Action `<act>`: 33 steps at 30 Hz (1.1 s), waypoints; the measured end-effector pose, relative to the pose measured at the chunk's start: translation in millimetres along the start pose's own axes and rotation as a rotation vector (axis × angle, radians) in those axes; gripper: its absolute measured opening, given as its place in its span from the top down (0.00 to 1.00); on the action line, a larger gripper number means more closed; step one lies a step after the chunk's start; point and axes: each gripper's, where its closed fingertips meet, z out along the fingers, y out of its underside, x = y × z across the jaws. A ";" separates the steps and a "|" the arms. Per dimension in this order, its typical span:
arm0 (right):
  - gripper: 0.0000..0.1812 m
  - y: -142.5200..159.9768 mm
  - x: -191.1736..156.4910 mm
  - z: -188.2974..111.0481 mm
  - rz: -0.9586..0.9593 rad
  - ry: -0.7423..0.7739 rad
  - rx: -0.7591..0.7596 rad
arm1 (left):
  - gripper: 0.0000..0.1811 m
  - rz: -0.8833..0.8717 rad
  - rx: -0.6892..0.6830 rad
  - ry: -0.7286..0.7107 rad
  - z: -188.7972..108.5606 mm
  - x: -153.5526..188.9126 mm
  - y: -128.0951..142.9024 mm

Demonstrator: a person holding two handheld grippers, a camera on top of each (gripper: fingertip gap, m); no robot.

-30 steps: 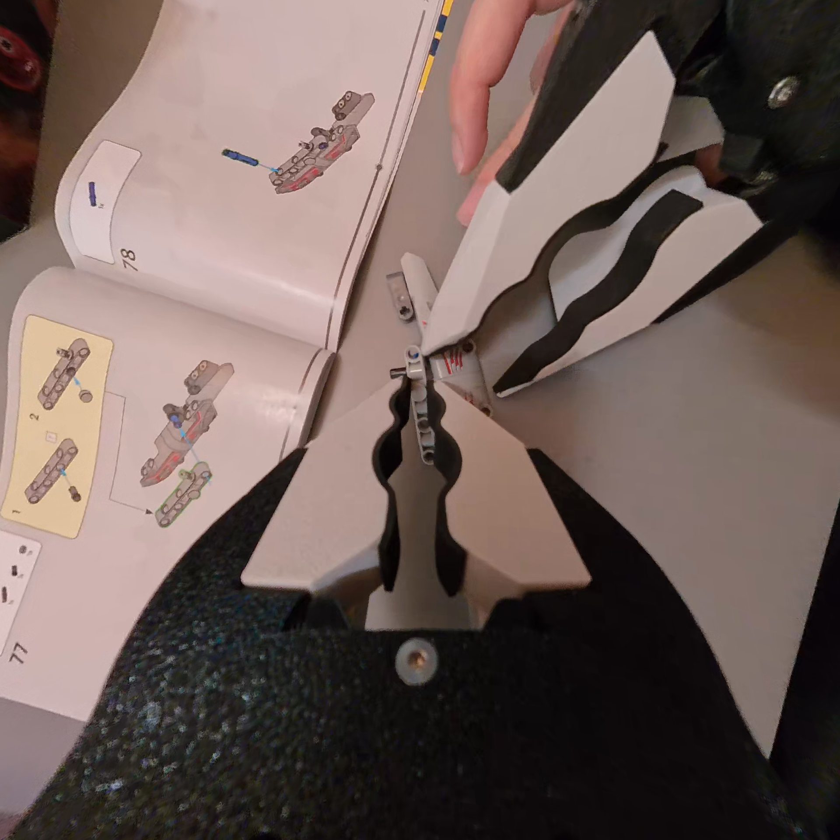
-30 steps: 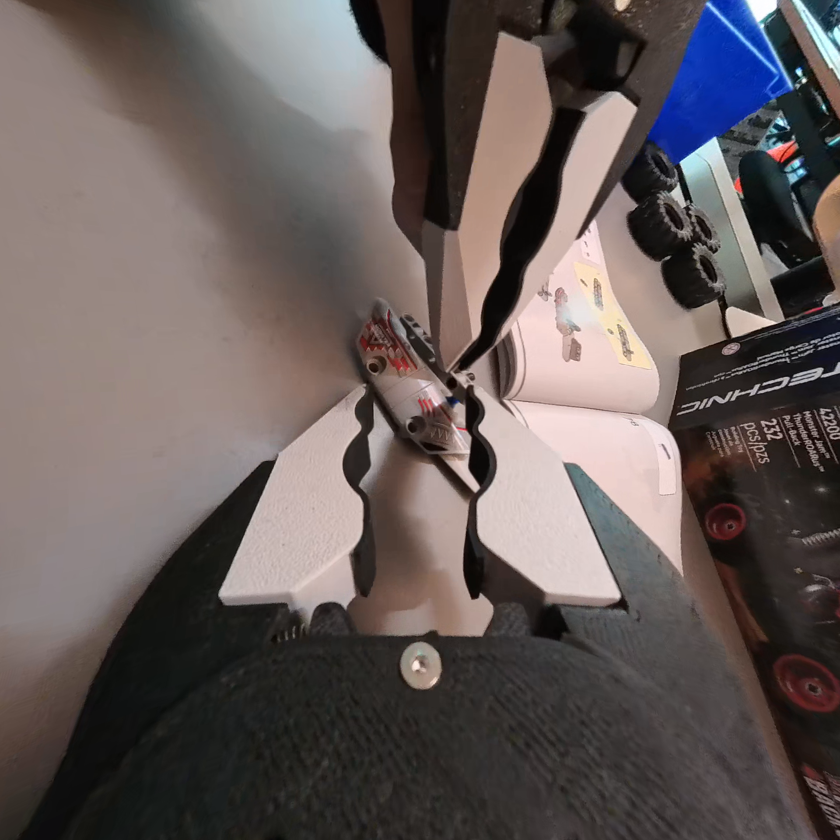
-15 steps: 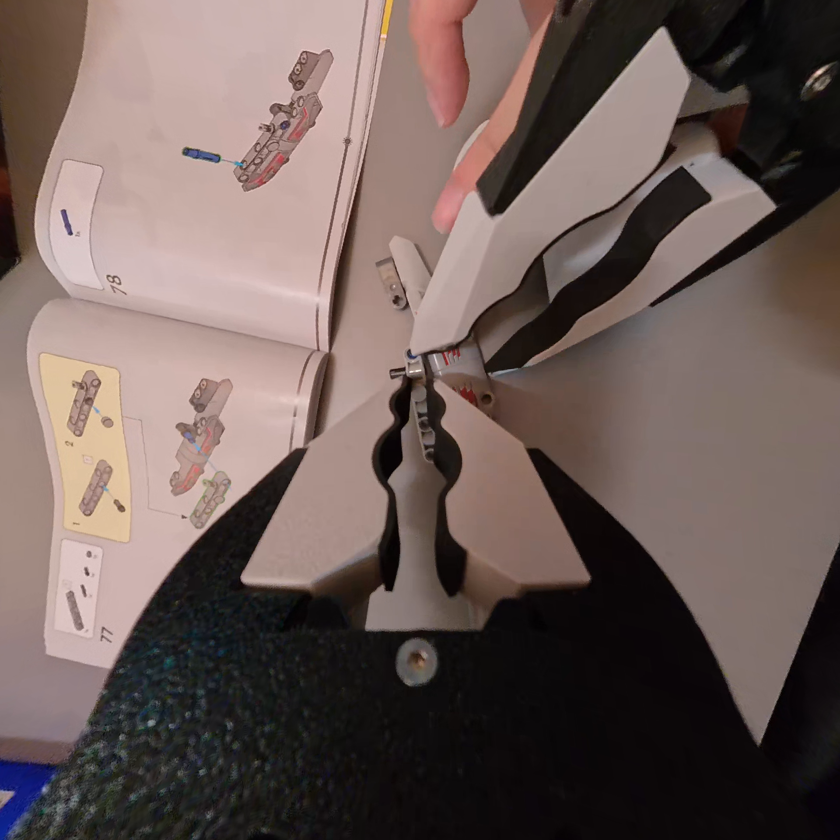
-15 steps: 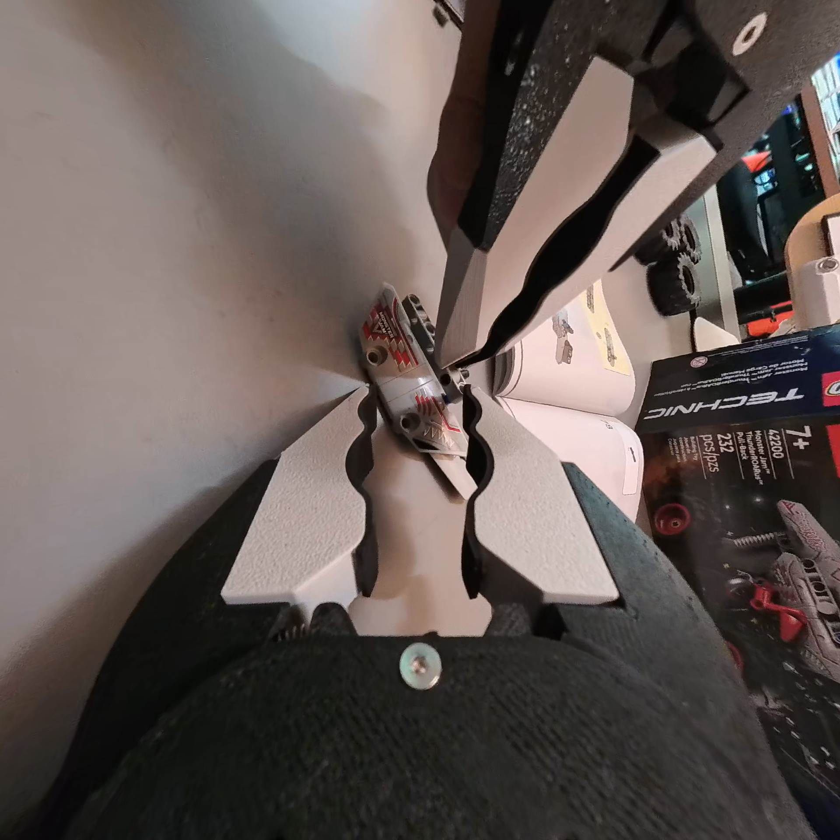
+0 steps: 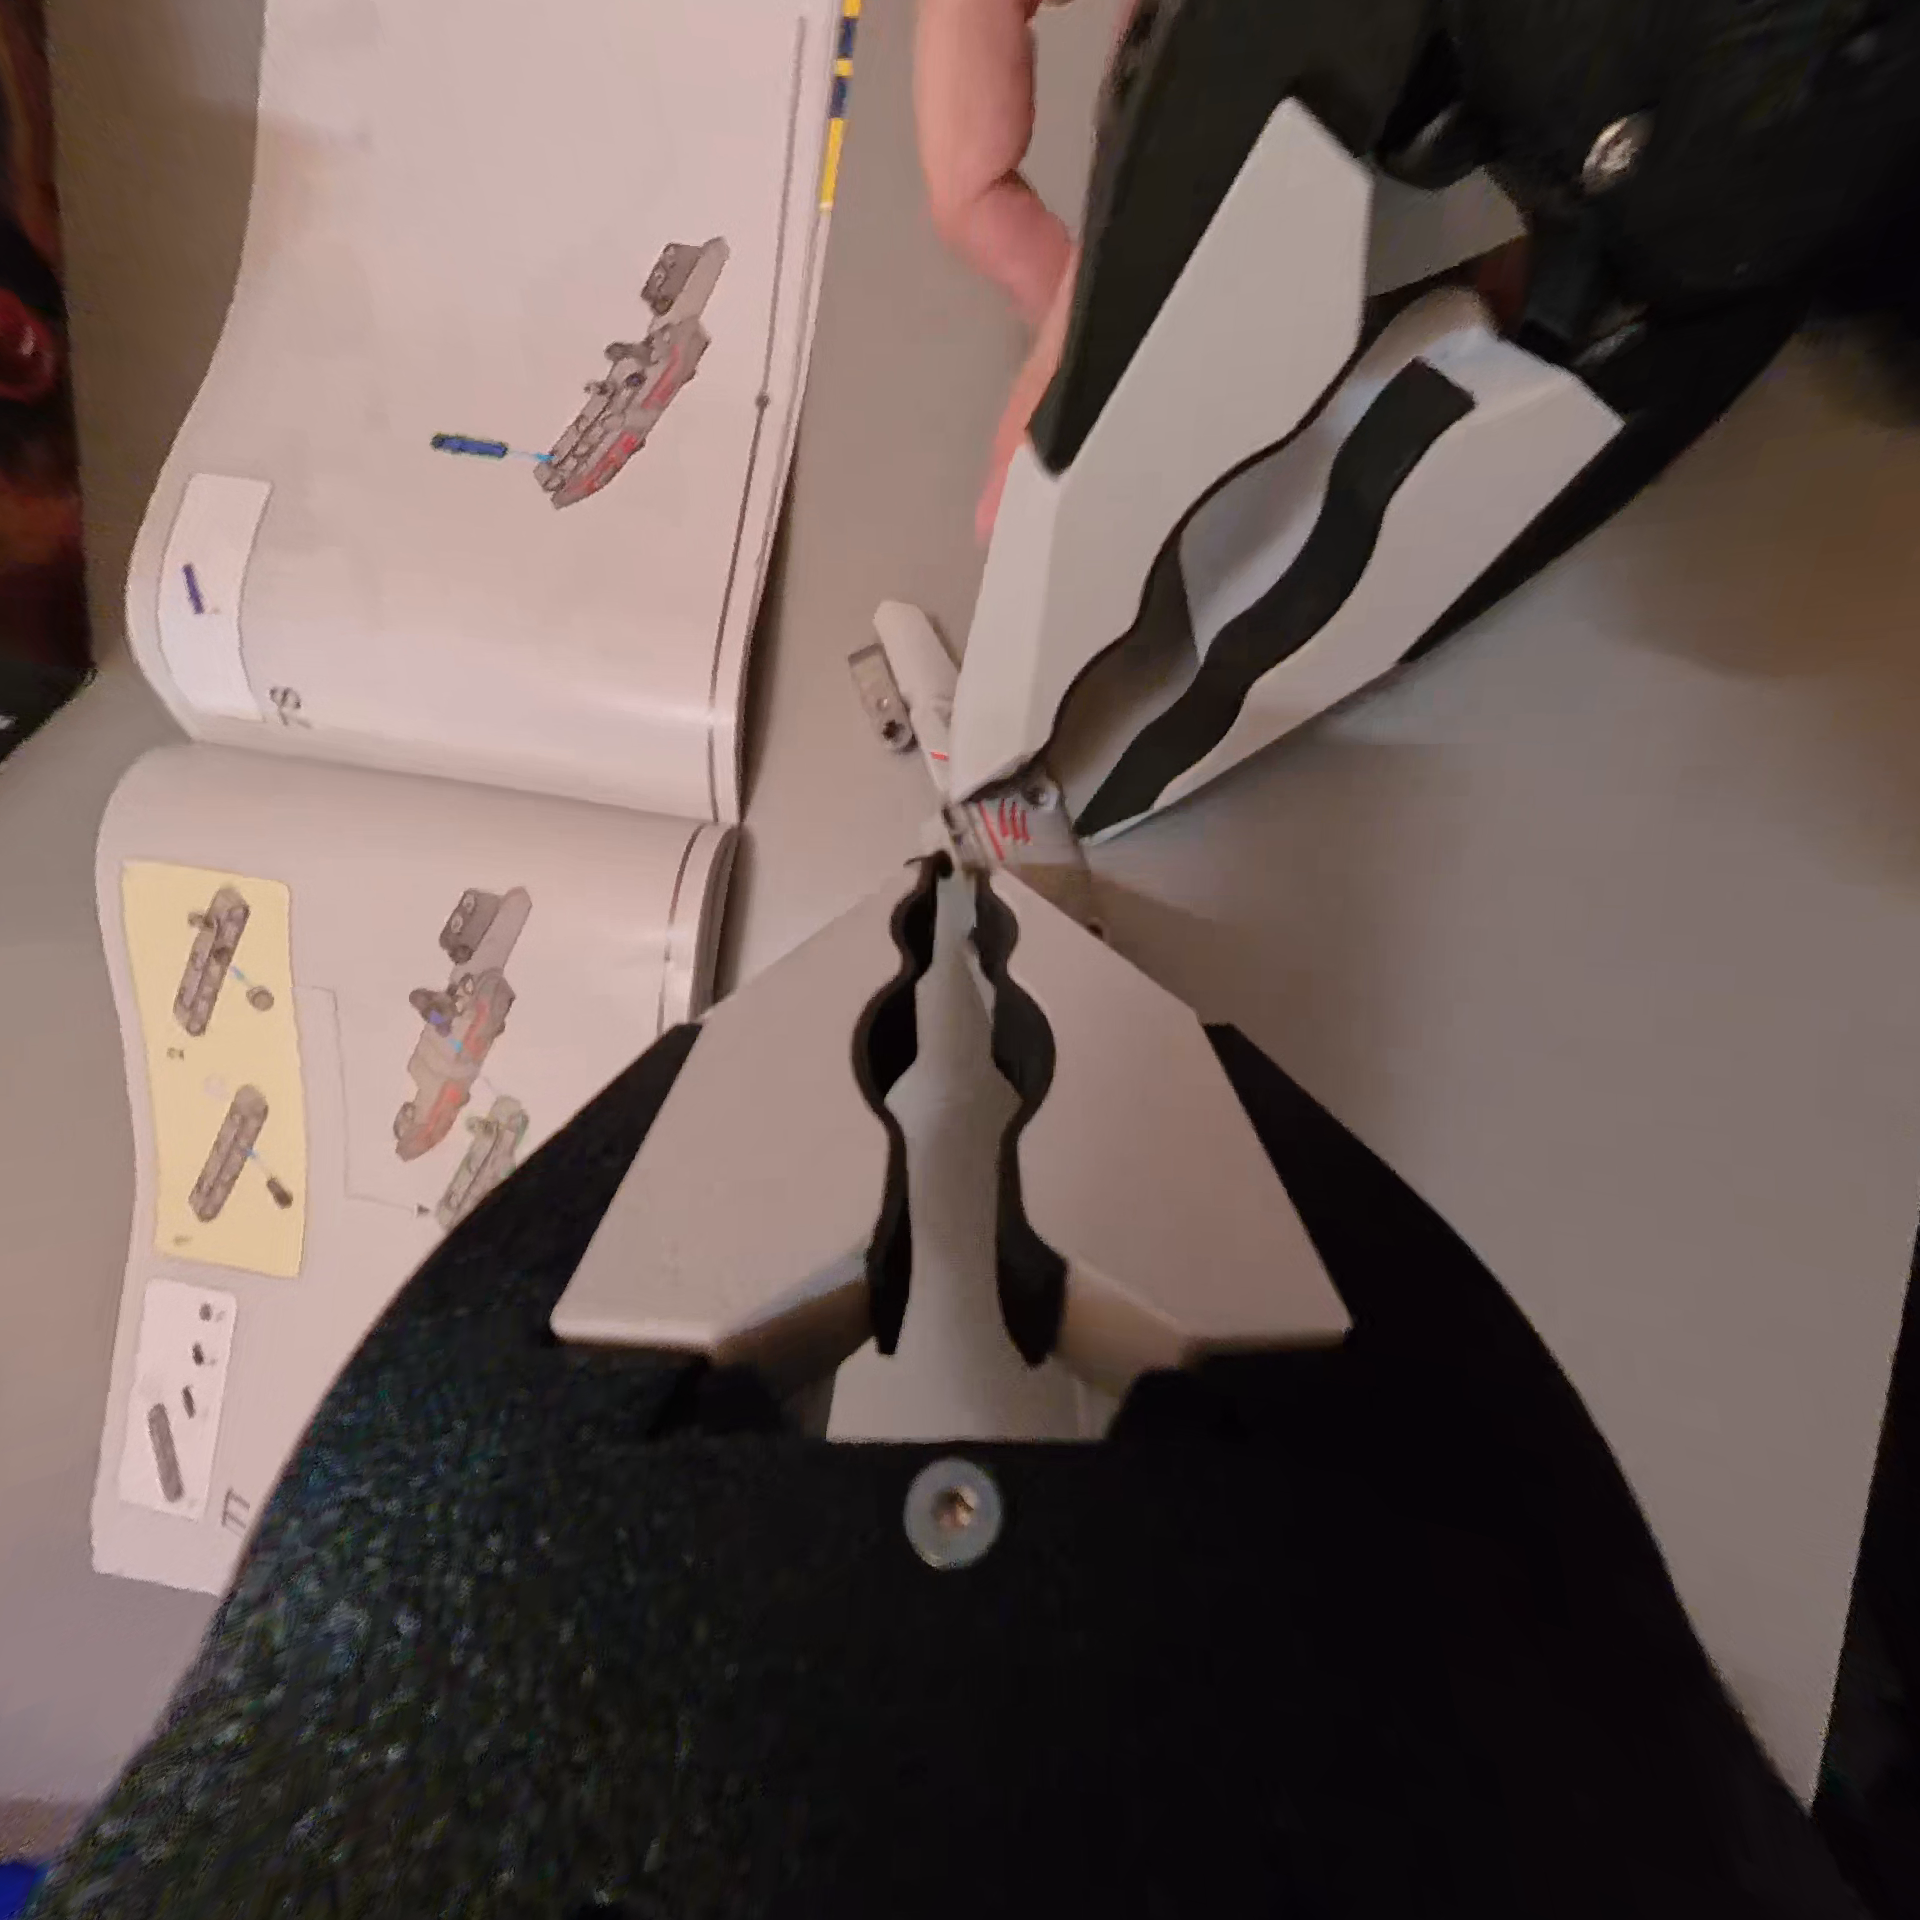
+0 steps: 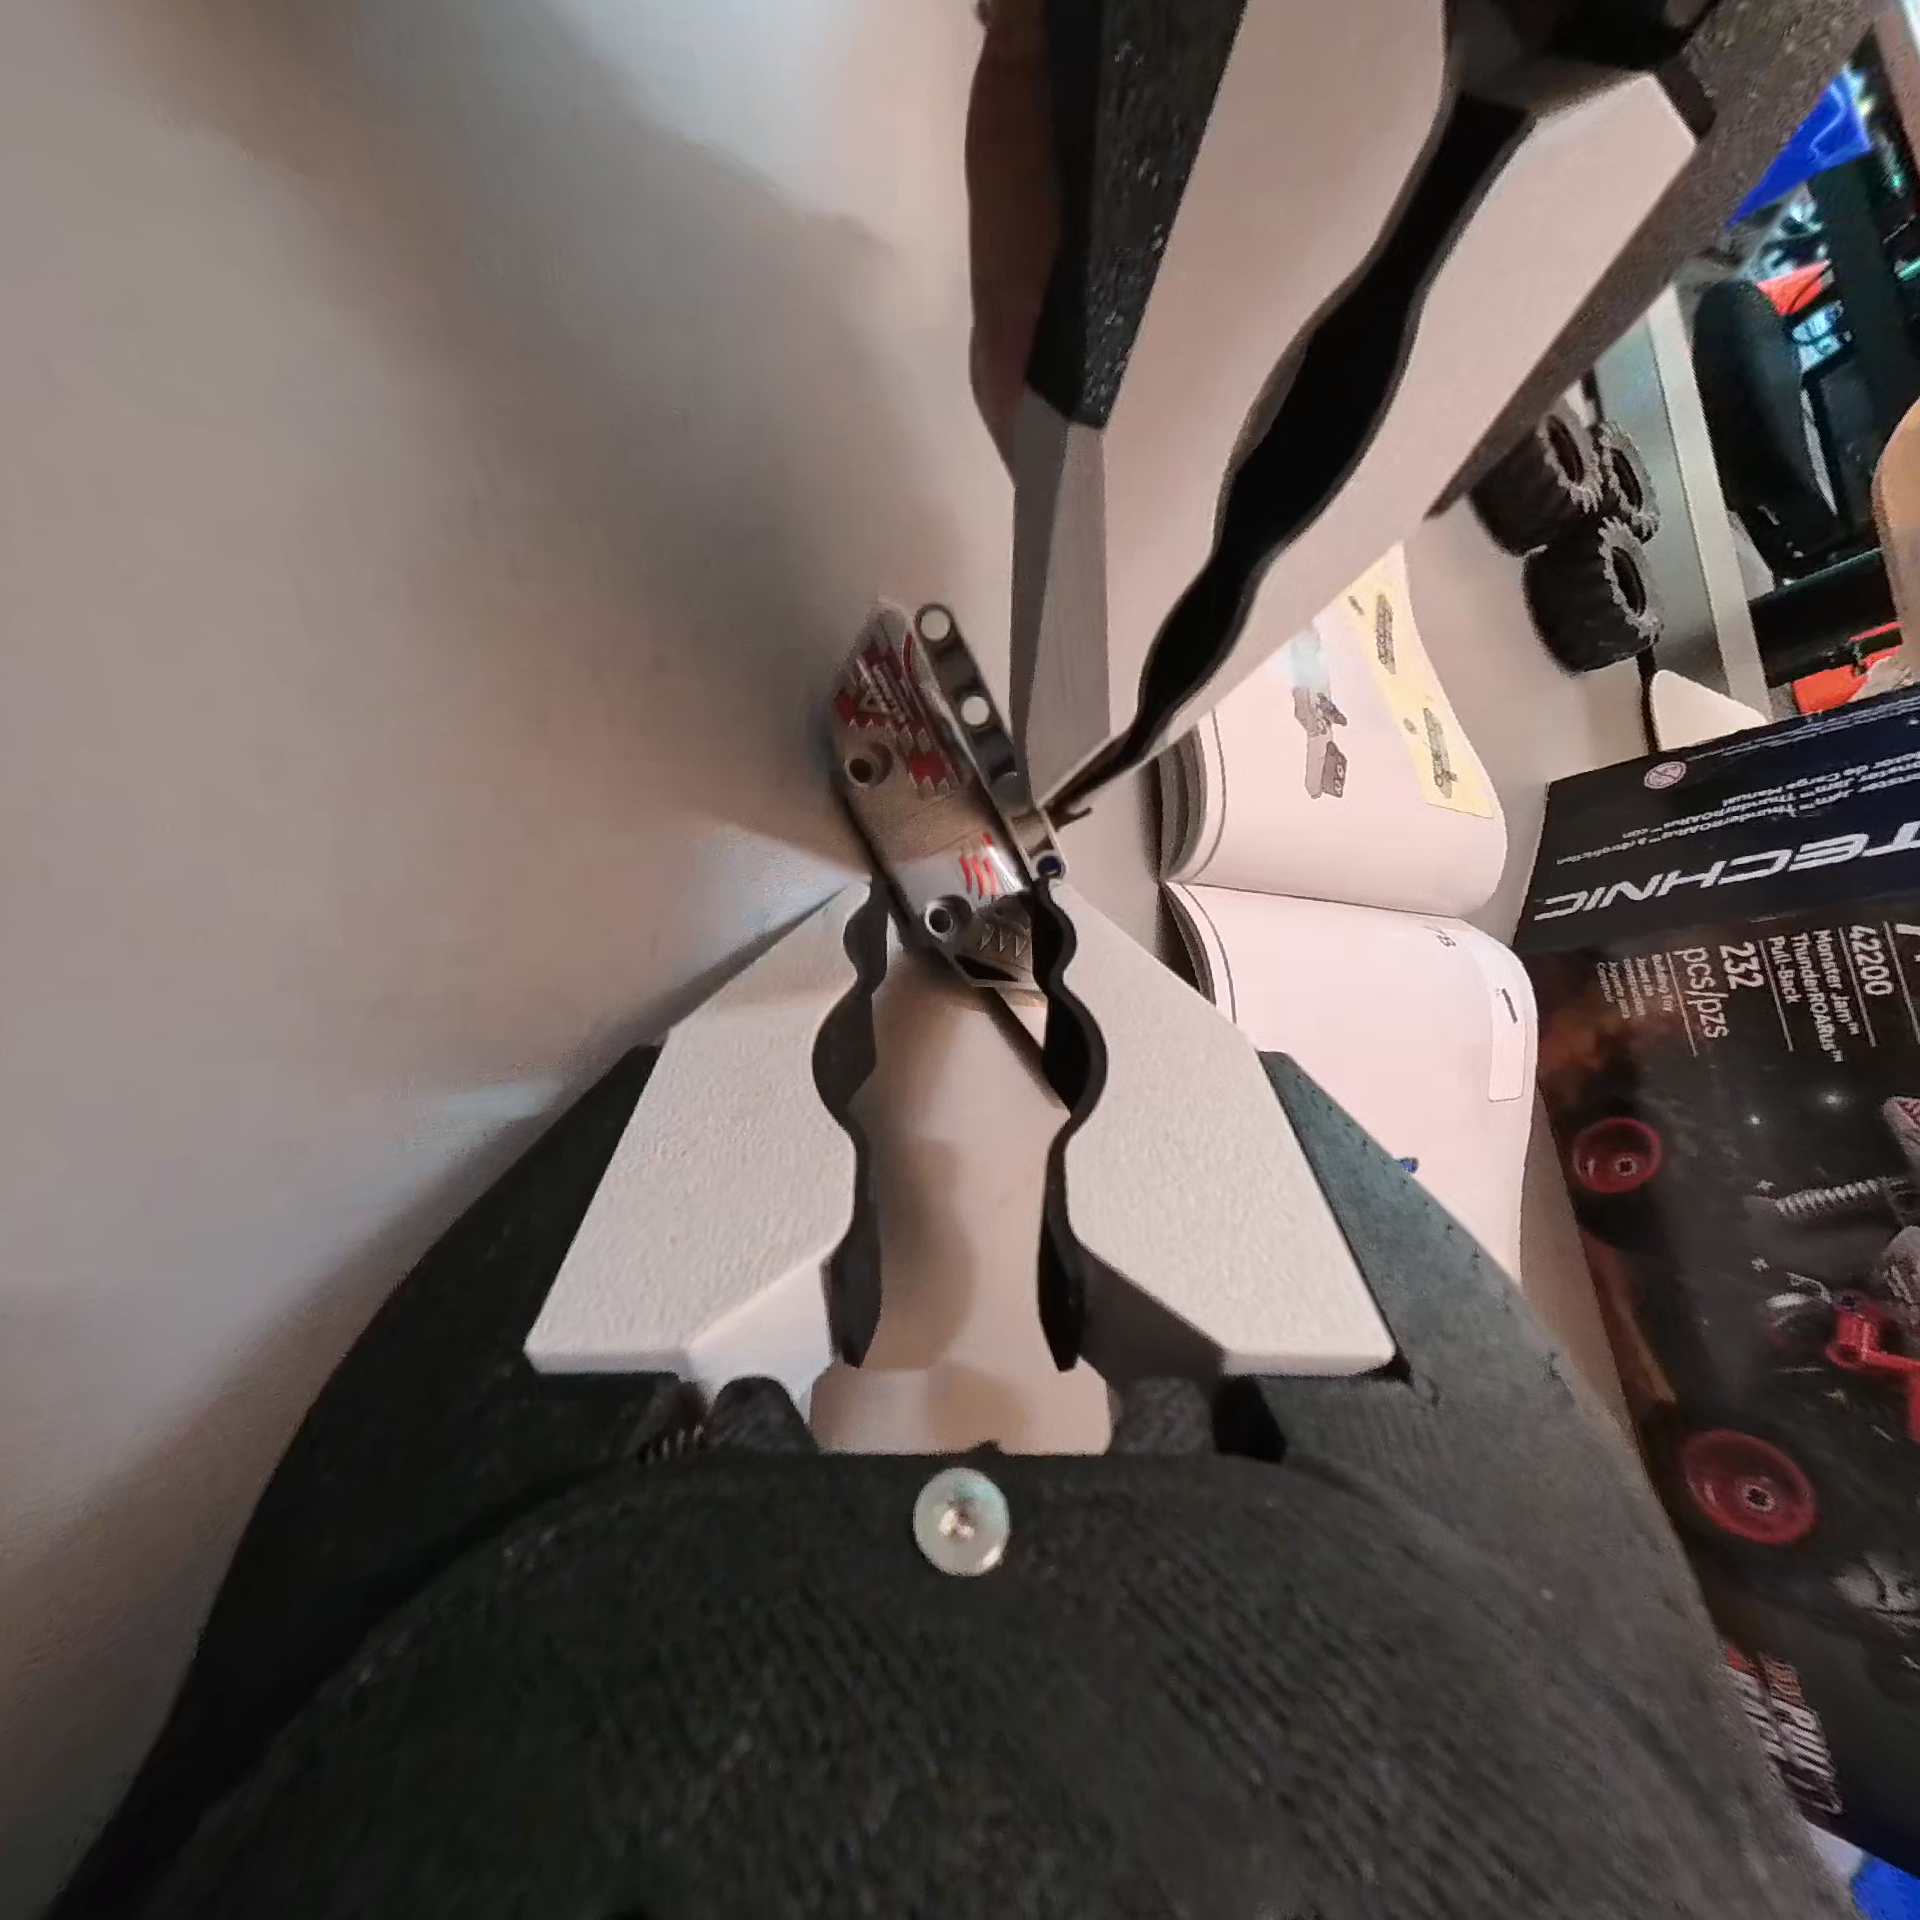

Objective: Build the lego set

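Note:
My right gripper (image 6: 961, 914) is shut on a grey lego assembly (image 6: 914, 810) with red stickers and holds it just above the table. A dark grey beam with holes (image 6: 971, 707) runs along its far side. My left gripper (image 5: 951, 873) is shut on a thin light grey beam (image 5: 975, 935), whose front end sits against the assembly (image 5: 1013, 831). In the left wrist view the right gripper (image 5: 1023, 790) comes in from the upper right. In the right wrist view the left gripper (image 6: 1049, 810) comes down from above. The joint between the two parts is hidden by the fingertips.
An open instruction booklet (image 5: 468, 623) lies on the grey table (image 5: 1455, 1039) left of the grippers. The set's dark box (image 6: 1714, 1039) and several black tyres (image 6: 1590, 520) are beyond it. A person's hand (image 5: 997, 229) holds the right gripper. My two grippers' fingertips are within a few centimetres of each other.
My left gripper has pushed its beam closer into the assembly, and less of the beam shows between its fingers. The right gripper has tilted slightly while keeping its hold.

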 end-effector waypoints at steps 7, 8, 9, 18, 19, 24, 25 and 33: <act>0.86 -0.7 1.1 1.9 0.016 -0.004 0.012 | 0.92 0.018 0.082 -0.070 -0.9 -10.0 0.5; 0.86 -0.9 1.2 2.2 0.017 -0.003 0.013 | 0.92 0.052 0.092 -0.085 -1.2 -10.8 -1.6; 0.85 -1.0 1.4 2.5 0.020 -0.003 0.014 | 0.93 0.092 0.097 -0.100 -1.5 -10.9 -3.3; 0.85 -2.1 2.1 4.5 0.040 -0.009 0.031 | 0.97 0.229 0.020 -0.084 8.8 -6.3 -1.7; 0.85 -2.2 2.1 4.7 0.043 -0.009 0.035 | 0.97 0.229 0.020 -0.081 8.5 -6.1 -2.4; 0.85 -2.7 2.2 5.4 0.056 -0.015 0.048 | 0.98 0.250 0.030 -0.082 9.0 -6.0 -5.7; 0.85 -2.8 2.3 5.7 0.058 -0.016 0.051 | 0.98 0.258 0.030 -0.084 9.4 -6.2 -6.0; 0.84 -2.9 2.2 6.1 0.068 -0.019 0.061 | 0.96 0.202 0.033 -0.065 7.9 -6.6 -8.4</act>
